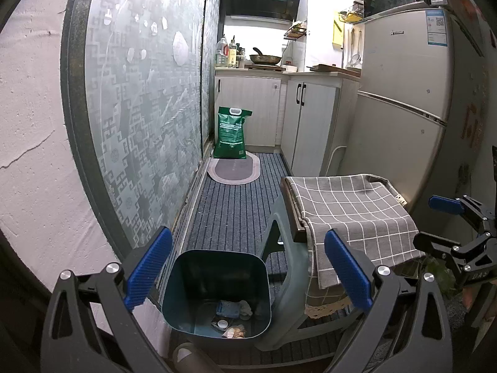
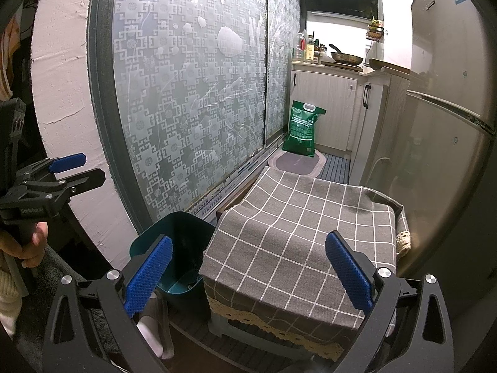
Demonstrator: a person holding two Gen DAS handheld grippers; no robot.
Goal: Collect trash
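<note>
A dark teal trash bin stands on the floor beside a stool. Several pieces of trash lie at its bottom: a blue wrapper, a white cap, crumpled paper. My left gripper is open and empty, right above the bin's mouth. My right gripper is open and empty over a grey checked cloth that covers the stool; the bin is to its left. The right gripper also shows at the right edge of the left wrist view, and the left gripper at the left edge of the right wrist view.
A frosted glass sliding door runs along the left. A fridge stands on the right behind the stool. A green bag and an oval mat lie by the far cabinets. A slipper lies below the bin.
</note>
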